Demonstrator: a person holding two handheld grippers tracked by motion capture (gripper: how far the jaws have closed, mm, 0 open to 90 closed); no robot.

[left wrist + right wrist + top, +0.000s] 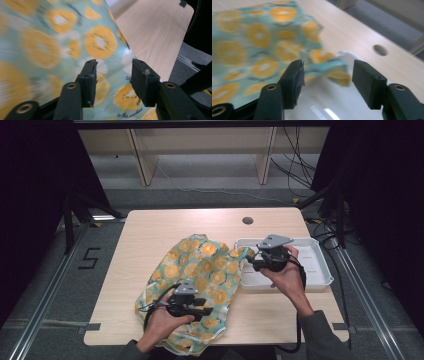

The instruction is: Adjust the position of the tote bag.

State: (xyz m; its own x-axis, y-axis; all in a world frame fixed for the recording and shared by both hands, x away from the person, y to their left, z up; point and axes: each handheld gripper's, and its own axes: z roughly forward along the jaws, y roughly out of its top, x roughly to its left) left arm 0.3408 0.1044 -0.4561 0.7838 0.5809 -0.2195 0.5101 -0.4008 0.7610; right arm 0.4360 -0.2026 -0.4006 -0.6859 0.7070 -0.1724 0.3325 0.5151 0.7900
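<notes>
A teal cloth [200,275] printed with orange slices lies crumpled across the middle of the wooden table [150,230], its near end hanging over the front edge. My left gripper [206,311] hovers over the cloth's near part, jaws open; in the left gripper view the cloth [50,45] lies behind the open left gripper [113,72], with nothing pinched. My right gripper [251,260] is at the left rim of a white tray [320,265], open. In the right gripper view a corner of the cloth [249,45] drapes over the tray [332,105], just beyond the open right gripper [327,72].
A round cable hole [247,220] sits in the tabletop behind the tray. Bare wood stretches along the table's left and back. Beyond the table are wooden shelf legs and cables on the floor.
</notes>
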